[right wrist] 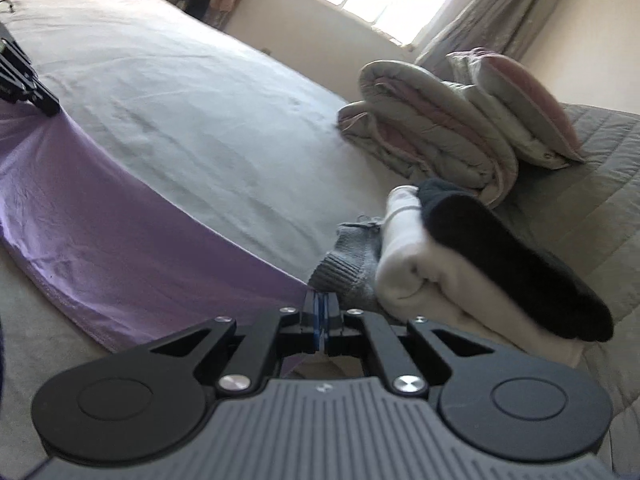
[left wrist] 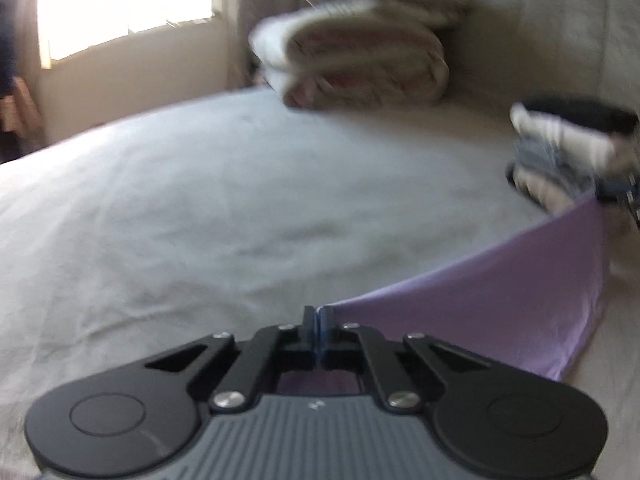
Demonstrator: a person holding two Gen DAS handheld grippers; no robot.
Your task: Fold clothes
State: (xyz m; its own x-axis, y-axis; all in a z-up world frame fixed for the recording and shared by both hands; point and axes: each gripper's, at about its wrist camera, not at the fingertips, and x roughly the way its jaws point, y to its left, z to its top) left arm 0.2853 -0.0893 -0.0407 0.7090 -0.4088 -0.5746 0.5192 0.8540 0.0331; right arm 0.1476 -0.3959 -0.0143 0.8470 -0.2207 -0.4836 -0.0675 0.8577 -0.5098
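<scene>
The left wrist view is motion-blurred, and the purple garment [left wrist: 500,308] runs out of sight beneath both grippers; left gripper [left wrist: 319,320] and right gripper [right wrist: 321,314] each have jaws pressed together, pinching a corner of it; its long axis stretches between them, taut above the bed [right wrist: 180,92]; folded clothes [right wrist: 460,264] lie beside the right gripper.

Lilac garment [right wrist: 120,240], pale grey sheet [right wrist: 180,92], black-white-grey clothes pile [right wrist: 460,256], seemingly pink-and-cream quilt [right wrist: 440,128].

Both wrist cameras sit low and close over the bed [left wrist: 180,208], angled downward, sharing the purple cloth [right wrist: 120,240] and folded bedding [left wrist: 352,52].
</scene>
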